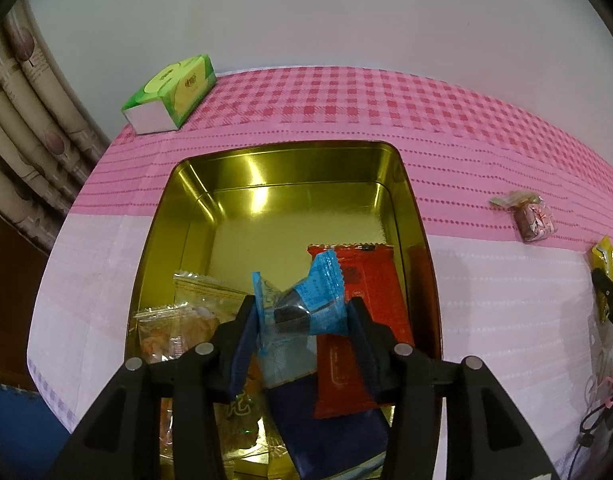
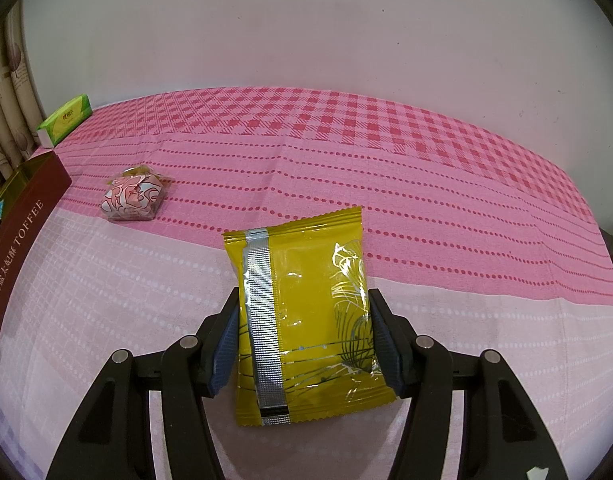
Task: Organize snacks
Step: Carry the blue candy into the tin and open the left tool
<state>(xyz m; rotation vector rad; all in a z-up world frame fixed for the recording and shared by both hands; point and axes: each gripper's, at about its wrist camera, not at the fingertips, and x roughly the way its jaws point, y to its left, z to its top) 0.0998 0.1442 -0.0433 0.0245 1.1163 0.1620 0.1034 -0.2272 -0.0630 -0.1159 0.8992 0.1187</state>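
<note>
Crinkly blue foil candy [image 1: 302, 304] sits pinched in the left hand-held gripper [image 1: 302, 320] above the gold tin [image 1: 410, 184], half-hiding snacks beneath; the right hand-held gripper [image 2: 304, 332] clamps a glossy yellow packet [image 2: 306, 312], counter at 12 o'clock.

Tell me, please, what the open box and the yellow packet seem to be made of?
The open box looks like metal tin: its gold inside walls are glossy and mirror the light. The yellow packet looks like thin plastic film with a shiny finish, given its crinkles, glare and crimped silver back seam.
</note>
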